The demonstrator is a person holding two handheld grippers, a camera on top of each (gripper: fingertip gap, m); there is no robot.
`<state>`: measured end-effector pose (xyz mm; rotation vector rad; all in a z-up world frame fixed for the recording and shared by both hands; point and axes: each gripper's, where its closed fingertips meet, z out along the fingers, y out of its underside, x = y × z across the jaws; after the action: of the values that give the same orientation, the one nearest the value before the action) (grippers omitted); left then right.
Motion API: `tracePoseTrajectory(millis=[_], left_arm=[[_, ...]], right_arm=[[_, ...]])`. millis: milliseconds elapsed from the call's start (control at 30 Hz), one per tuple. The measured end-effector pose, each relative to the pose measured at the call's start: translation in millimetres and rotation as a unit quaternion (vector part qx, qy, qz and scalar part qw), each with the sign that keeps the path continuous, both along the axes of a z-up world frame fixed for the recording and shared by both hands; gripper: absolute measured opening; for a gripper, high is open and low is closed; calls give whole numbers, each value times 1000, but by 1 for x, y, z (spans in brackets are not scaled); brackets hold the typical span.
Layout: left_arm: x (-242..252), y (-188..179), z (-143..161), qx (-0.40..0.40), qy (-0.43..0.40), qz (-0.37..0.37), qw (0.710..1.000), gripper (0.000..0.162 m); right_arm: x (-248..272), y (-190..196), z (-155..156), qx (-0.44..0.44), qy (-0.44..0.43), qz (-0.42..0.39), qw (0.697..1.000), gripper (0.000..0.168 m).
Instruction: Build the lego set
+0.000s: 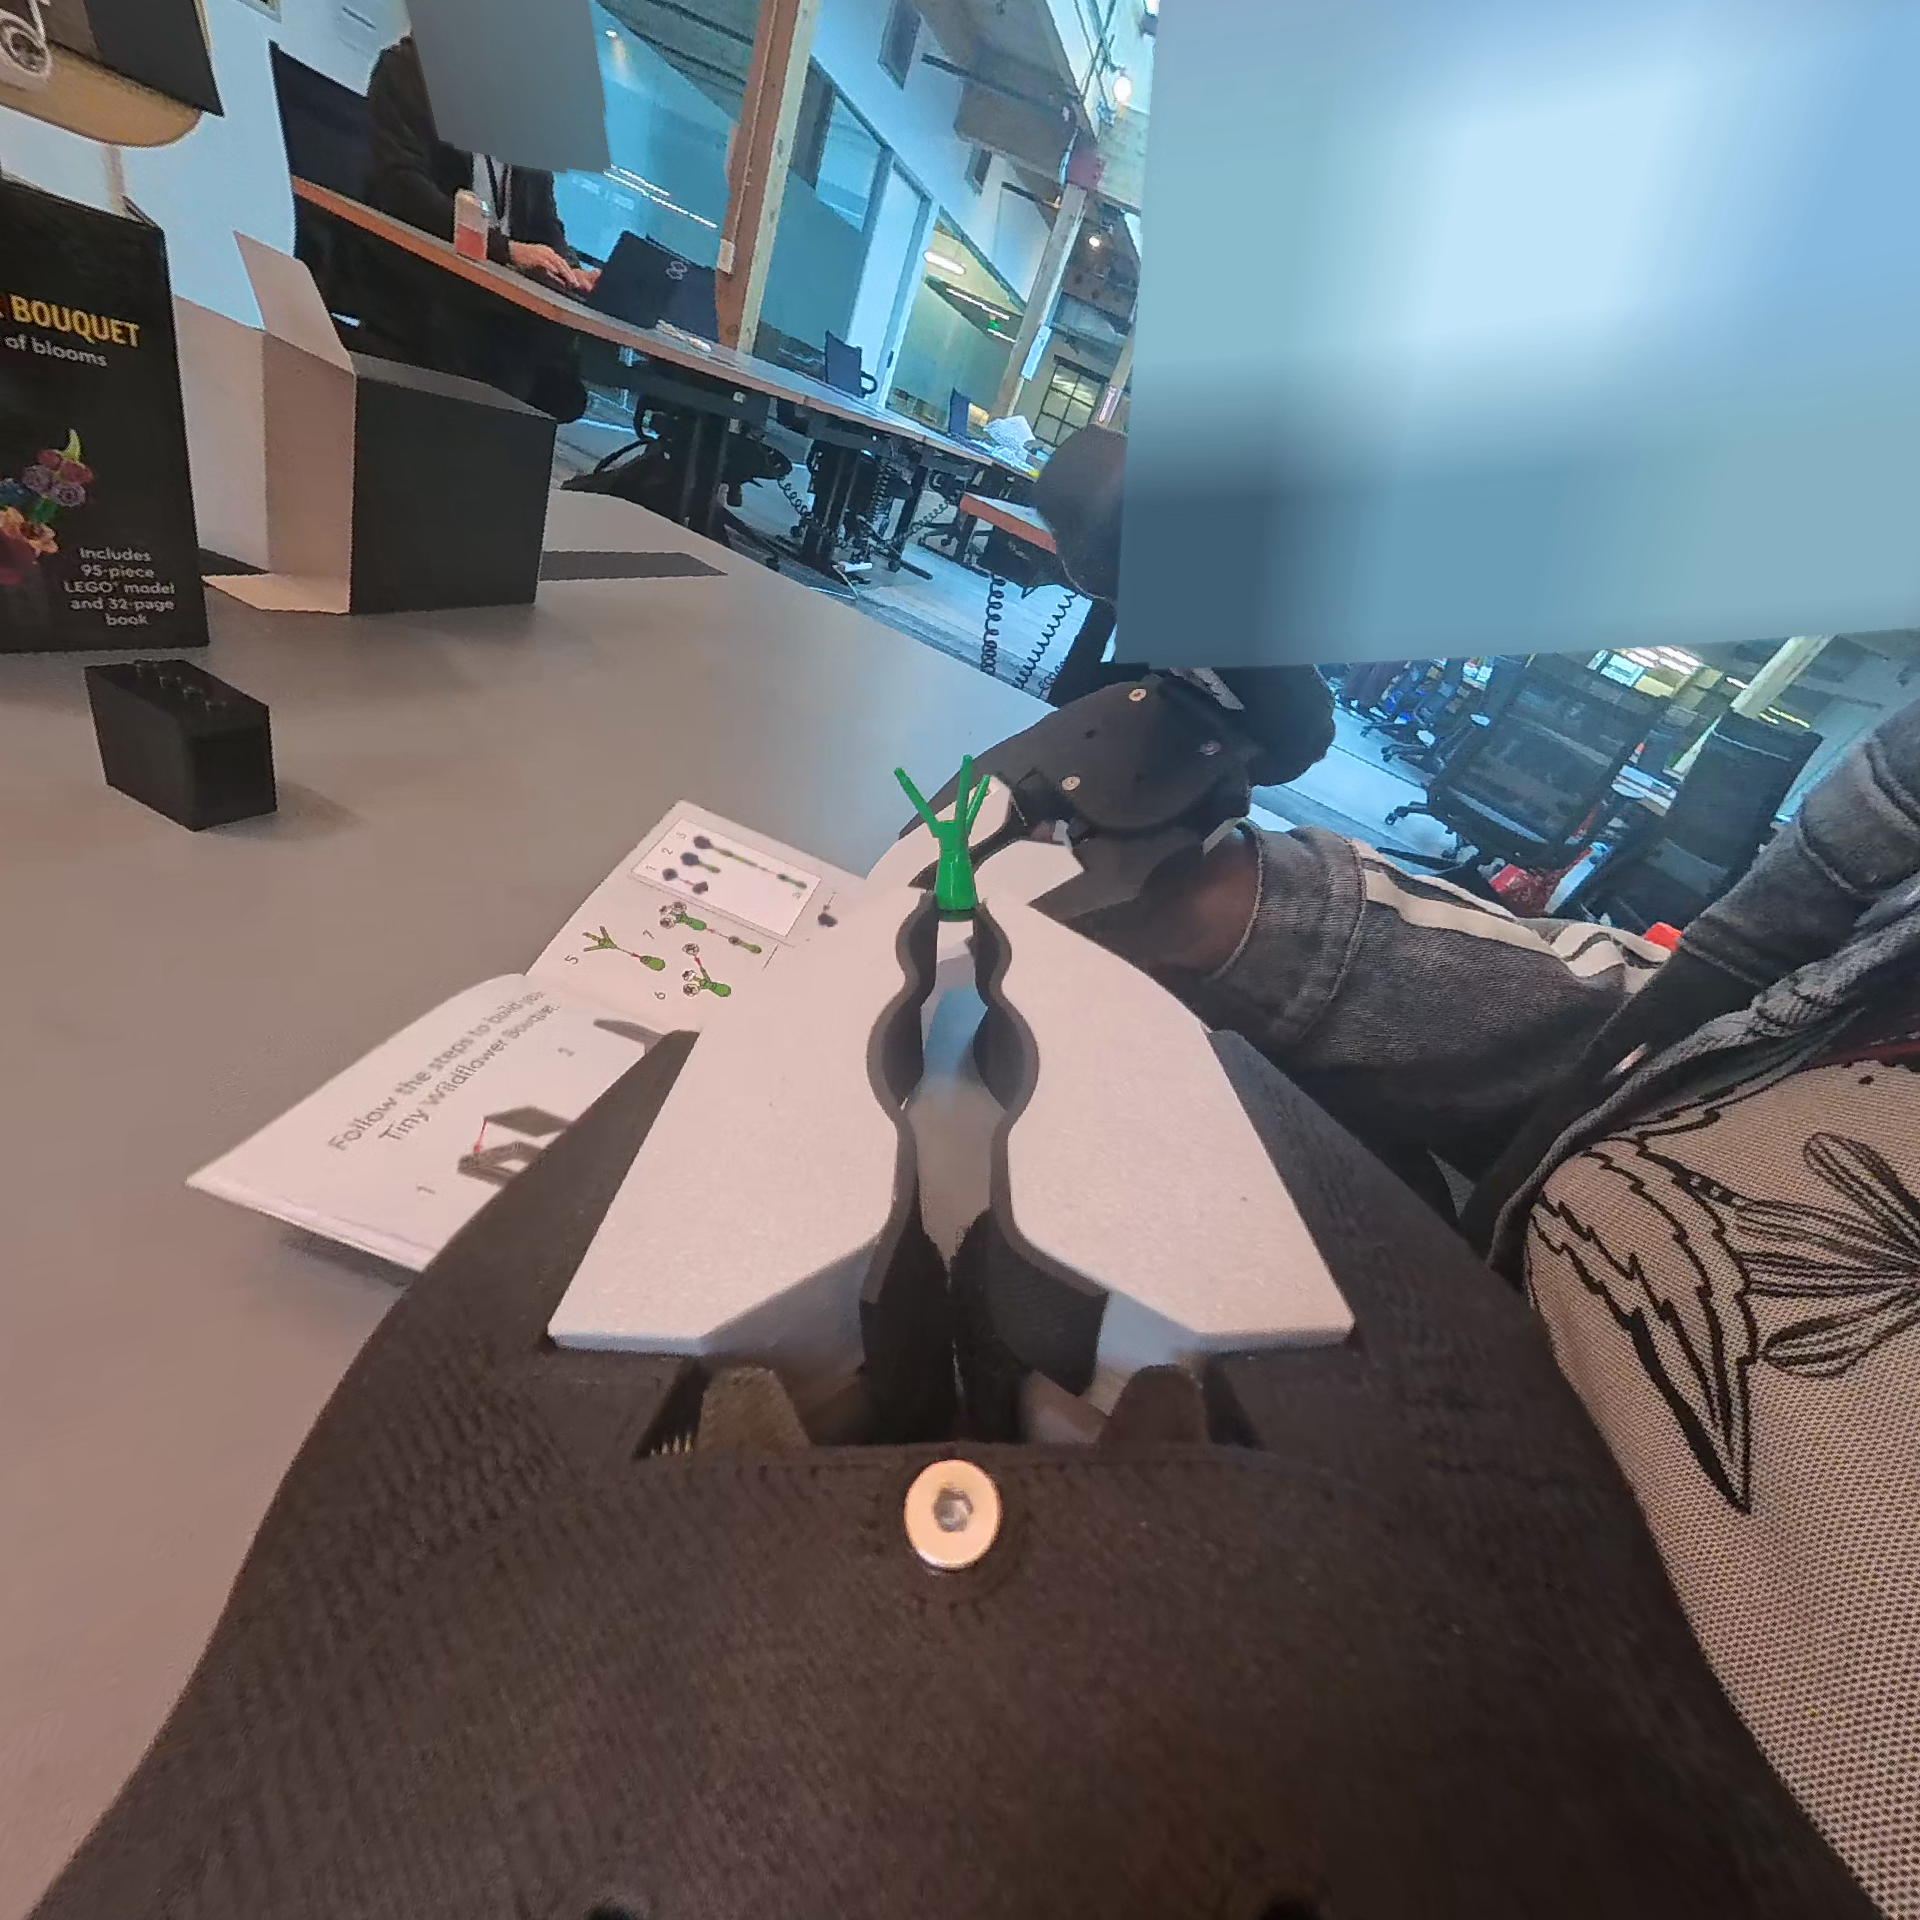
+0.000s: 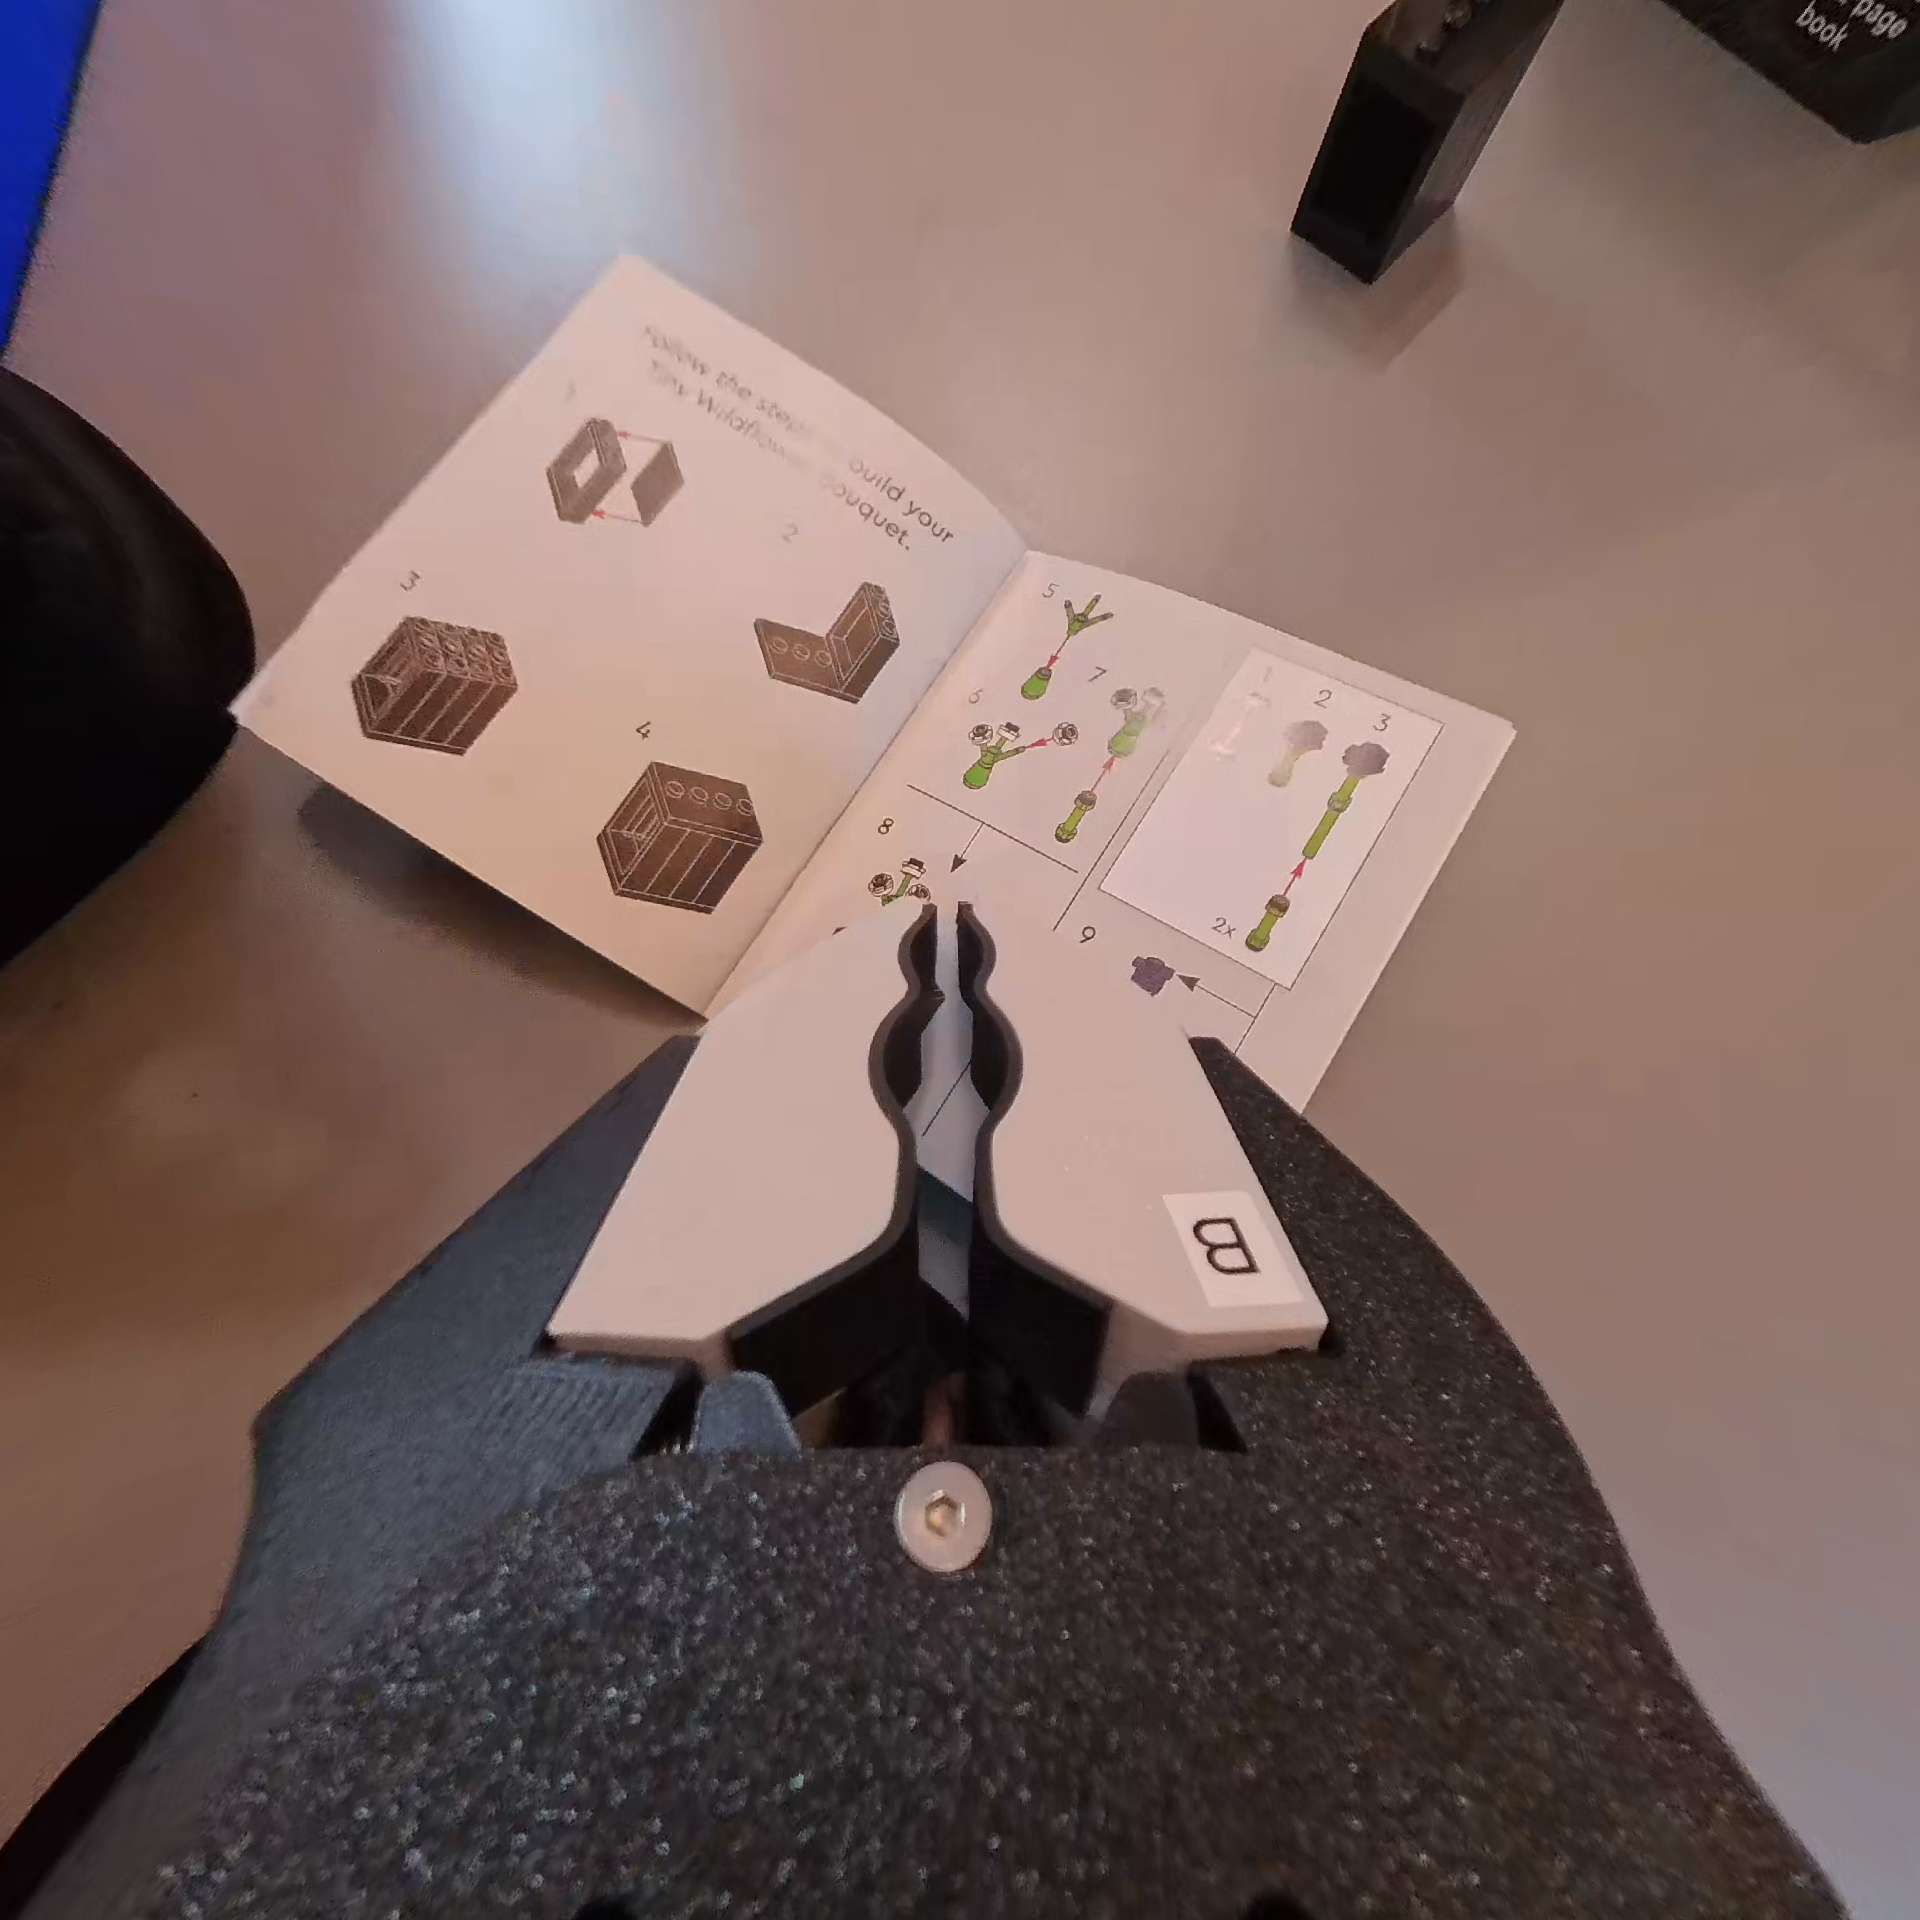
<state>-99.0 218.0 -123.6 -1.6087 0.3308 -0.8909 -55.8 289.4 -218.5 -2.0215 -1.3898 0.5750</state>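
My left gripper (image 1: 948,920) is shut on the base of a small green forked stem piece (image 1: 951,847), which stands upright out of the fingertips above the table. My right gripper (image 2: 947,914) is shut with only a thin slit between the tips and nothing in it; it hovers over the open instruction booklet (image 2: 727,623). The right gripper also shows in the left wrist view (image 1: 1101,790), just behind the green piece. The booklet lies flat on the grey table (image 1: 499,831) in the left wrist view (image 1: 468,1101). A built black brick box (image 1: 182,743) stands to the far left.
The black brick box also shows in the right wrist view (image 2: 1392,156) at top right. The black set box (image 1: 88,416) and an open black carton (image 1: 436,488) stand at the table's back. A person's sleeve (image 1: 1403,977) and patterned clothing (image 1: 1714,1351) fill the right. My hands' fingertips stand some 12 cm from each other.
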Motion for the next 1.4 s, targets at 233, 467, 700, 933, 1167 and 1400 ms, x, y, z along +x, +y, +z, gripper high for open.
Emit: tracePoseTrajectory(millis=[233,467,700,933,1167,1400], left_arm=[[0,0,0,1,3,1,1000,6],[-4,-1,8,37,6,17,999,6],[-6,-1,13,80,49,51,994,7],[-2,-2,13,90,74,56,992,7],[0,-1,10,92,97,61,989,7],[-7,-7,26,90,88,78,989,37]], right_arm=[[-1,-1,6,1,17,-3,1000,6],[-31,-39,107,-131,357,57,923,29],[-58,-76,123,-201,436,74,874,21],[-65,-81,120,-143,415,80,895,13],[-61,-80,118,-74,388,84,915,4],[-38,-61,136,-19,424,70,903,4]])
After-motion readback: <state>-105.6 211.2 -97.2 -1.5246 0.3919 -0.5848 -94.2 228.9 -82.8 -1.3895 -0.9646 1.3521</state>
